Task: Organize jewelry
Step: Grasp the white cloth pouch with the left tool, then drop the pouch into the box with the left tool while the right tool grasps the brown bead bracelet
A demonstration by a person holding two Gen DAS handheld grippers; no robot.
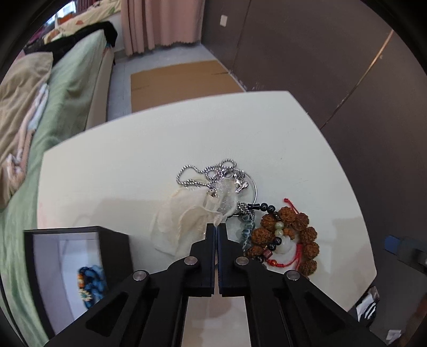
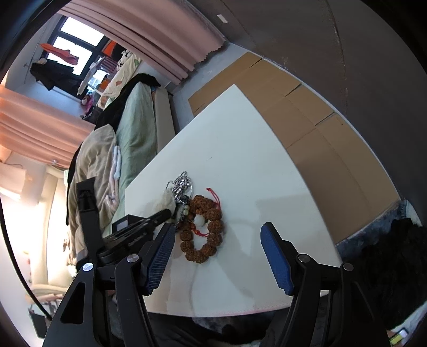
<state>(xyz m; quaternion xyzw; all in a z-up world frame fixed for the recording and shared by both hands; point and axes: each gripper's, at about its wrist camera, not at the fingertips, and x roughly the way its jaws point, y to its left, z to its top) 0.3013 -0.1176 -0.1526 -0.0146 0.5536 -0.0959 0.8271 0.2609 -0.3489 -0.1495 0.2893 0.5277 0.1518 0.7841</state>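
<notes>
The left claw had its two jaws pressed flat together, and at their very tips a corner of the sheer cream pouch seemed to be caught, though I could not be sure the pads really pinched it. Just to the left of that claw and a little nearer stood an open black box with a blue beaded piece lying inside. Right of the tips, touching the counter, lay the brown seed bracelet, tangled with a red cord, a pale jade pendant and a strand of dark and green beads. Just beyond the pouch, a silver rope chain was heaped on a thin wire hoop. The right claw hung with its blue-padded jaws wide apart and nothing between them, the seed bracelet lying just ahead of it, slightly left. Farther off, past the counter's far edge, flattened cardboard covered the floor, a green-sheeted bed ran along the left, and pink curtains hung behind.
</notes>
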